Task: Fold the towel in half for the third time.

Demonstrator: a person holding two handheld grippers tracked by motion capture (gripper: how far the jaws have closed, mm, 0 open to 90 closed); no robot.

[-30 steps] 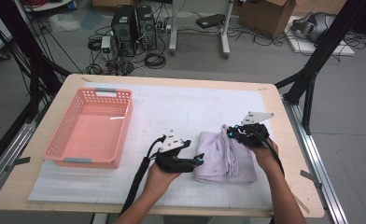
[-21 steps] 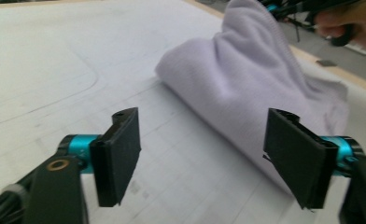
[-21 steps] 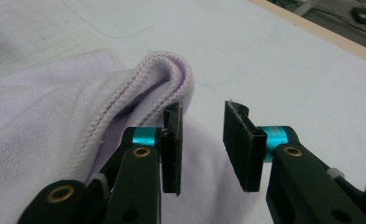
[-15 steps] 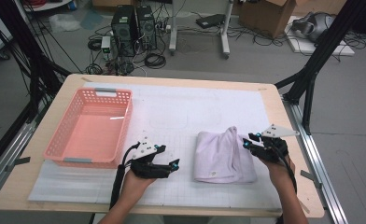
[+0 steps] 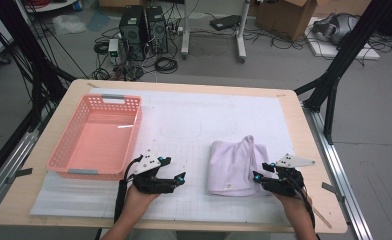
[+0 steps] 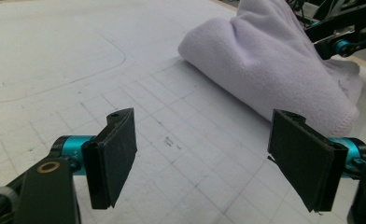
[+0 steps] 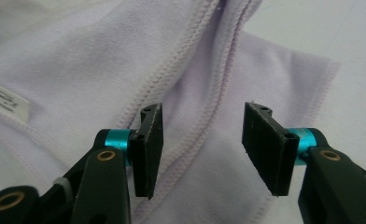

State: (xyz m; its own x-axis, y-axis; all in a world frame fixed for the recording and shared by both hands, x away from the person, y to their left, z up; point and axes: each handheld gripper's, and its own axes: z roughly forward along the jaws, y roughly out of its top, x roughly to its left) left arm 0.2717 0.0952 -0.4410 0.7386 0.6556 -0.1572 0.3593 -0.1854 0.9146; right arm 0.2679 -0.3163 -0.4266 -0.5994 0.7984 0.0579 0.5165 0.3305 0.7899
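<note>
Currently your right gripper (image 5: 258, 177) sits at the near right edge of the folded lavender towel (image 5: 234, 167), jaws parted about halfway. They have just been opening. In the right gripper view the right gripper (image 7: 202, 140) hangs over the towel's stitched hems, with cloth showing through the gap and under both pads (image 7: 151, 147); neither pad presses on it, so nothing is gripped. A small white label (image 7: 6, 105) is sewn on the towel to the left of the jaws in that view.

Your left gripper (image 5: 180, 179) rests low over the white gridded mat (image 5: 199, 120), well to the left of the towel and apart from it. Its jaws stand wide and hold nothing: in the left gripper view the left gripper (image 6: 202, 156) frames bare mat between its pads (image 6: 120, 149), and the towel (image 6: 270, 70) lies beyond them toward the upper right, folded into a rounded hump. The other gripper's teal-and-black linkage (image 6: 340, 44) shows at the towel's far side in that view.

The towel lies on the right half of the mat, roughly midway between the two grippers but much closer to the right one. A pink plastic basket (image 5: 66, 162) stands on the left part of the mat, just beyond the left gripper, nothing inside it. Both sit on the wooden table (image 5: 294, 115). Past the table's far edge, two computer towers (image 5: 144, 27) and loose cables lie on the floor.
</note>
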